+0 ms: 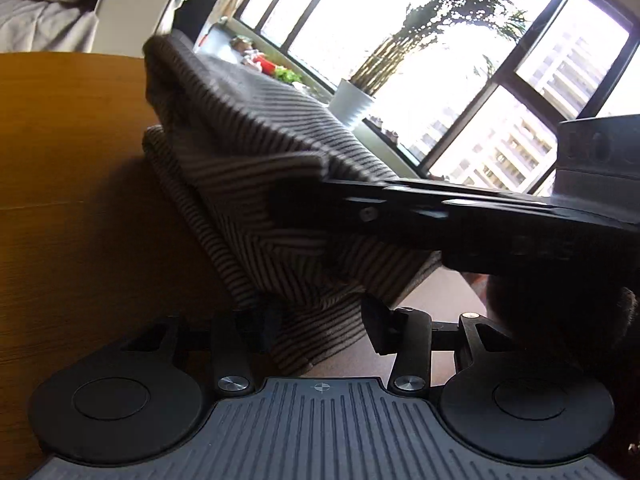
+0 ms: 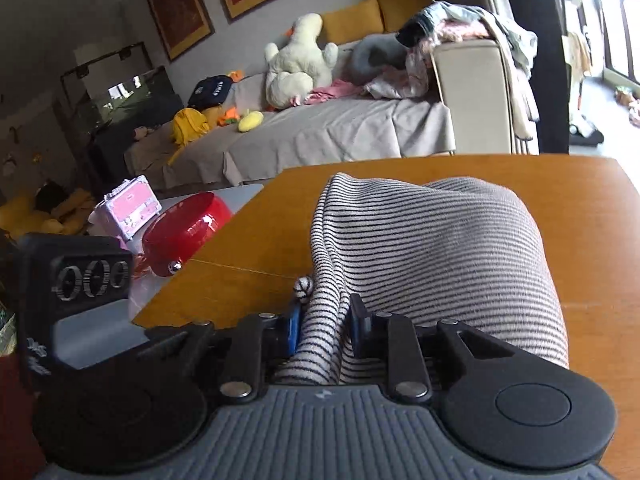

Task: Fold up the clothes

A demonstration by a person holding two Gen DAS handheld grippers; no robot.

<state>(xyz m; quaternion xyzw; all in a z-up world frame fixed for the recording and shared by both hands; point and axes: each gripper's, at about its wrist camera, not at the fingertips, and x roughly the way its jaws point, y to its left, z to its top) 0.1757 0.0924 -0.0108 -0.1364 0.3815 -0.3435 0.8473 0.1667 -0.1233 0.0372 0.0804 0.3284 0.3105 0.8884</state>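
Note:
A grey garment with thin black stripes [image 2: 432, 248] lies bunched on the orange wooden table [image 2: 580, 220]. My right gripper [image 2: 326, 328] is shut on a gathered fold of it, at the near edge. In the left wrist view the same garment [image 1: 248, 160] is lifted off the table [image 1: 60, 160] and hangs in folds. The right gripper [image 1: 480, 216] reaches in from the right there, its tip on the cloth. My left gripper [image 1: 320, 324] stands open, and the cloth's lower hem hangs between its spread fingers, covering the left one. The right finger [image 1: 380, 332] is bare.
The left gripper's body [image 2: 76, 276] shows at the left. A red bowl [image 2: 188, 232] and a pink case [image 2: 128, 208] sit on a lower grey surface left of the table. A sofa with a plush duck [image 2: 298, 60] stands behind. A potted plant [image 1: 352, 100] stands by the window.

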